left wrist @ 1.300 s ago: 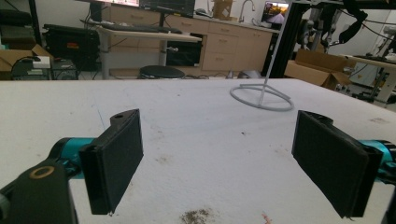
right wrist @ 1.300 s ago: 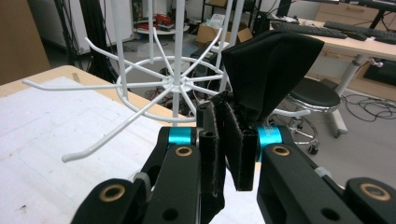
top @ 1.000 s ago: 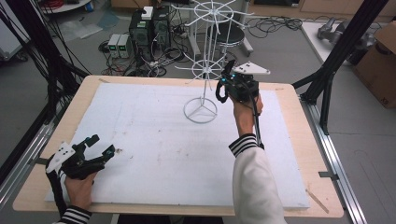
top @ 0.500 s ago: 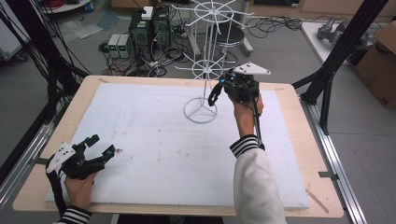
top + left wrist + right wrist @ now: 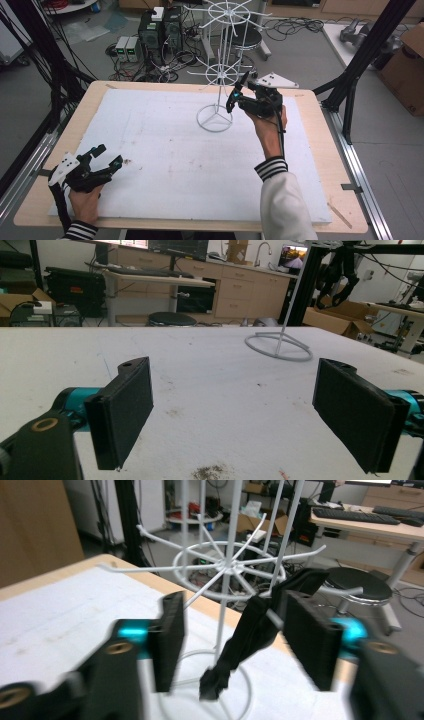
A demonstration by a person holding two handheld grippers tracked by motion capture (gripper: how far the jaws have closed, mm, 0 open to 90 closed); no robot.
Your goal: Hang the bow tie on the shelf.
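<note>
My right gripper (image 5: 240,95) sits near the far edge of the counter (image 5: 60,145), right of its middle, just beside the white wire rack (image 5: 218,80) that stands there on its ring base. A second ago its jaws were pinched close together against the rack's lower tier; they have just been opening, and now they stand clearly apart. In the right gripper view the black cloth (image 5: 250,630) hangs between them, draped over one of the lower hooks and trailing down toward the base ring. The left pad is clear of it. The right pad sits just beside the cloth's upper fold, and I cannot tell whether it still brushes the fabric, but nothing is pinched. Compared with the earlier high view, the right hand (image 5: 267,125) has drawn slightly away from the rack's post toward the right edge of the counter, with the striped cuff in much the same spot.

My left gripper (image 5: 102,160) rests by the near left corner, as it was a second ago. Its jaws stand wide, with nothing but bare white mat (image 5: 220,390) between them in the left gripper view, and the rack's base ring shows well beyond them.
</note>
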